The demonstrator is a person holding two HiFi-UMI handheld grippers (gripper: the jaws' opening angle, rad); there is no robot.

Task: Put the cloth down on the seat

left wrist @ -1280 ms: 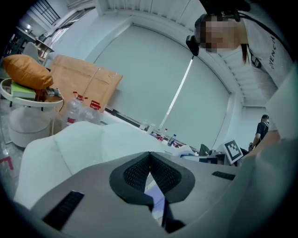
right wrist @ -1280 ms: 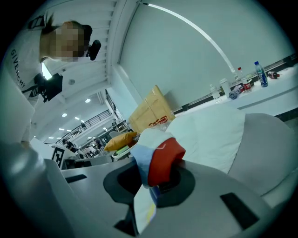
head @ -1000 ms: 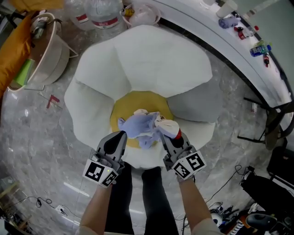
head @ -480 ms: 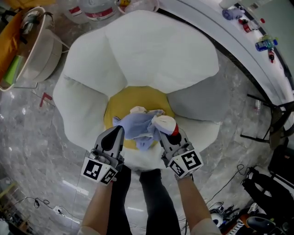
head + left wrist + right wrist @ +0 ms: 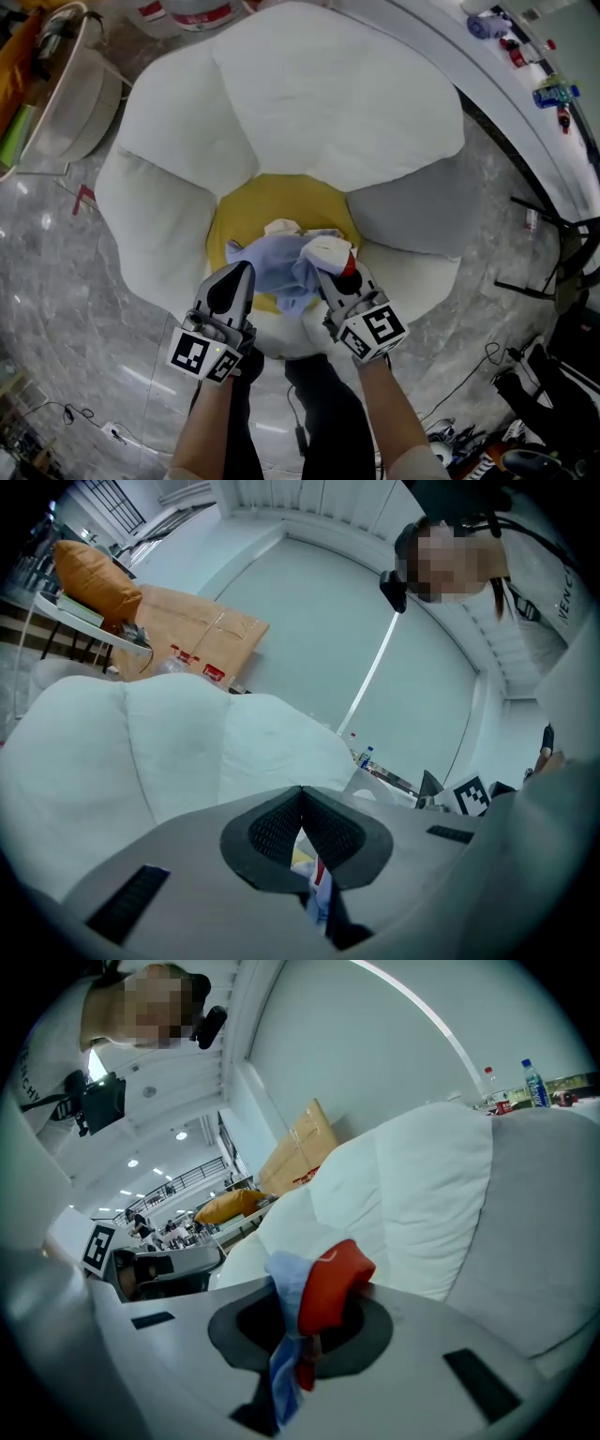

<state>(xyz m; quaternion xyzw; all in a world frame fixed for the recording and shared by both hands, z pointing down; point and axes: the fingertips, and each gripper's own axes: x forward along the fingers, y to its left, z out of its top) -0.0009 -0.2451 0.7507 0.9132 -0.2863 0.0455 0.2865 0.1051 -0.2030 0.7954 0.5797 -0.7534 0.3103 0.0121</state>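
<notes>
Closer to the seat (image 5: 328, 103) than a second ago, I hold the bunched blue cloth (image 5: 281, 262) just over its yellow middle, left claw (image 5: 238, 274) and right claw (image 5: 325, 270) each clamped on an edge, so it can be lowered there.

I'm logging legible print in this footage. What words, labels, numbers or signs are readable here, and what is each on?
"ENC": part of a word on the person's white top, cut off at the picture's edge.
Cardboard box: red print, too small to read.
Blue-labelled bottle: label too small to read.
Left marker cube and right marker cube: black-and-white square patterns only, no letters or numbers.
</notes>
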